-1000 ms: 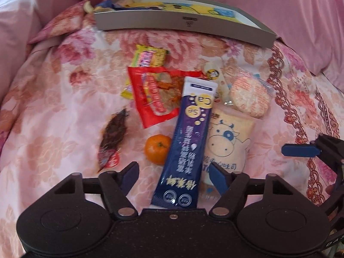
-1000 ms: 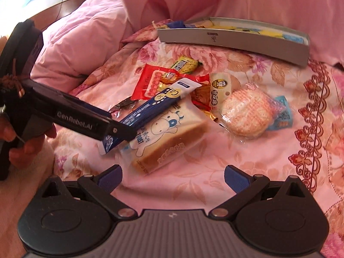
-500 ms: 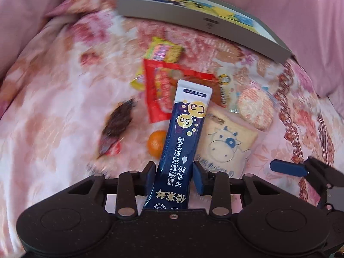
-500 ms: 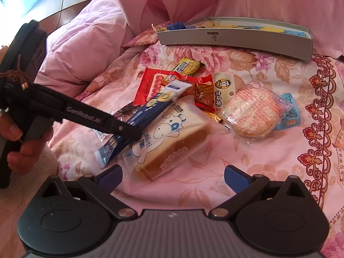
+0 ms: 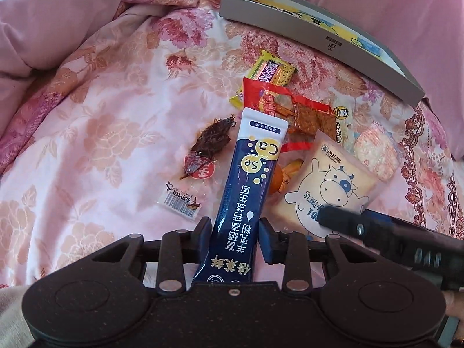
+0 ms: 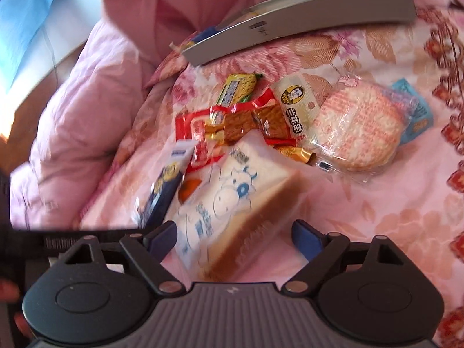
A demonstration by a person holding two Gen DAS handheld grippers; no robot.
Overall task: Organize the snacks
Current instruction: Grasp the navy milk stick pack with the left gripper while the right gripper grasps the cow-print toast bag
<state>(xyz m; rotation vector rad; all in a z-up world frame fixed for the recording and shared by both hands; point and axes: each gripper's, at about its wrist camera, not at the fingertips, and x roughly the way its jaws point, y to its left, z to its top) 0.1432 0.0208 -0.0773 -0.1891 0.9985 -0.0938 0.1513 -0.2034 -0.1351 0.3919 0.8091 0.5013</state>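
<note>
My left gripper (image 5: 235, 233) is shut on a long dark blue stick sachet (image 5: 248, 185) and holds it lifted over the snack pile; the sachet also shows in the right wrist view (image 6: 165, 185). My right gripper (image 6: 233, 236) is open, its fingers either side of the near end of a cow-print toast packet (image 6: 229, 203), which also shows in the left wrist view (image 5: 327, 185). The grey box (image 5: 316, 40) lies at the back of the floral bedspread; it also shows in the right wrist view (image 6: 304, 20).
On the bedspread lie a red packet (image 5: 293, 107), a yellow bar (image 5: 269, 72), a dark dried-snack pack (image 5: 208, 148), a round rice cracker (image 6: 359, 127), a small orange (image 6: 188, 188) and a light blue sachet (image 6: 414, 113). Pink bedding rises around.
My left gripper closed on the blue sachet and lifted it. My right gripper moved forward and down over the toast packet, still open.
</note>
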